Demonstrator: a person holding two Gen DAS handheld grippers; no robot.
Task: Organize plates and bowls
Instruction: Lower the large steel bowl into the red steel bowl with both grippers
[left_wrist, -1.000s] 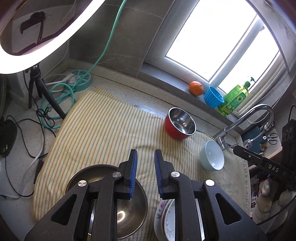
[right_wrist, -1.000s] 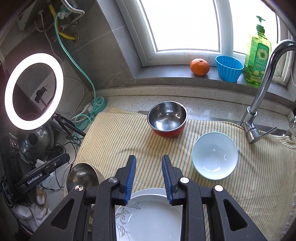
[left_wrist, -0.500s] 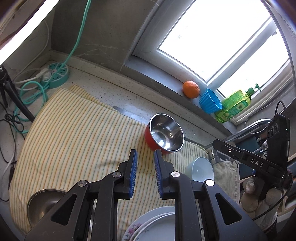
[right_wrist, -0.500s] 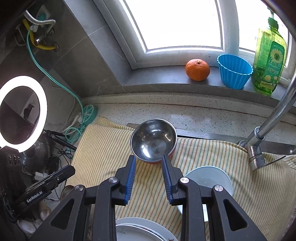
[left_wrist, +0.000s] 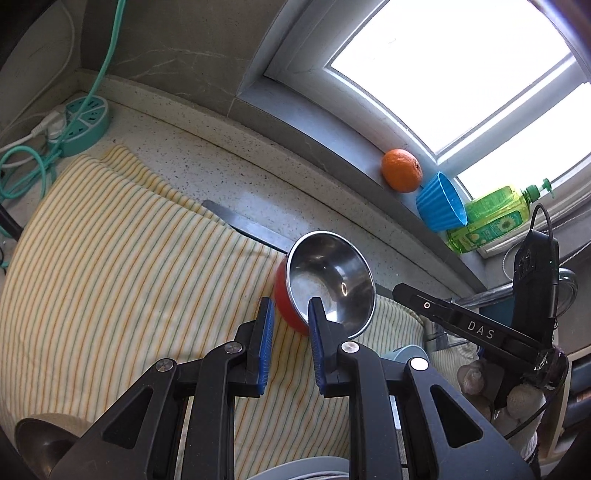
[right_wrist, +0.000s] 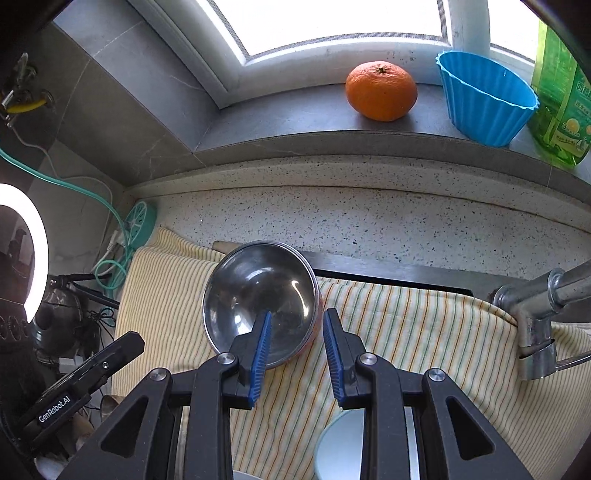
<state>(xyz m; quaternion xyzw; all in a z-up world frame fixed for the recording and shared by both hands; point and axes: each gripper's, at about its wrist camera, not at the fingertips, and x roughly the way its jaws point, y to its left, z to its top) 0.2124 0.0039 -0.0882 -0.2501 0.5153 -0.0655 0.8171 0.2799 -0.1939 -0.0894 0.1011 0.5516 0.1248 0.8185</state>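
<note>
A red bowl with a steel inside (left_wrist: 328, 280) (right_wrist: 258, 299) stands on the striped yellow cloth (left_wrist: 122, 266) (right_wrist: 406, 325) near its far edge. My left gripper (left_wrist: 290, 314) is open, its fingers astride the bowl's near left rim. My right gripper (right_wrist: 297, 321) is open, its fingers astride the bowl's near right rim. A pale blue bowl (right_wrist: 340, 446) sits just under the right gripper; its rim also shows in the left wrist view (left_wrist: 404, 352). A steel bowl (left_wrist: 40, 439) and a plate edge (left_wrist: 306, 469) lie at the near side.
An orange (right_wrist: 380, 90), a blue ribbed cup (right_wrist: 487, 103) and a green soap bottle (right_wrist: 565, 96) stand on the window sill. A faucet (right_wrist: 543, 310) rises at the right. A teal power strip (left_wrist: 85, 125) with cables and a ring light (right_wrist: 33, 251) are at the left.
Both grippers have moved forward to the red bowl, which now sits between their fingertips. The plates and steel bowl have dropped toward the bottom of the views.
</note>
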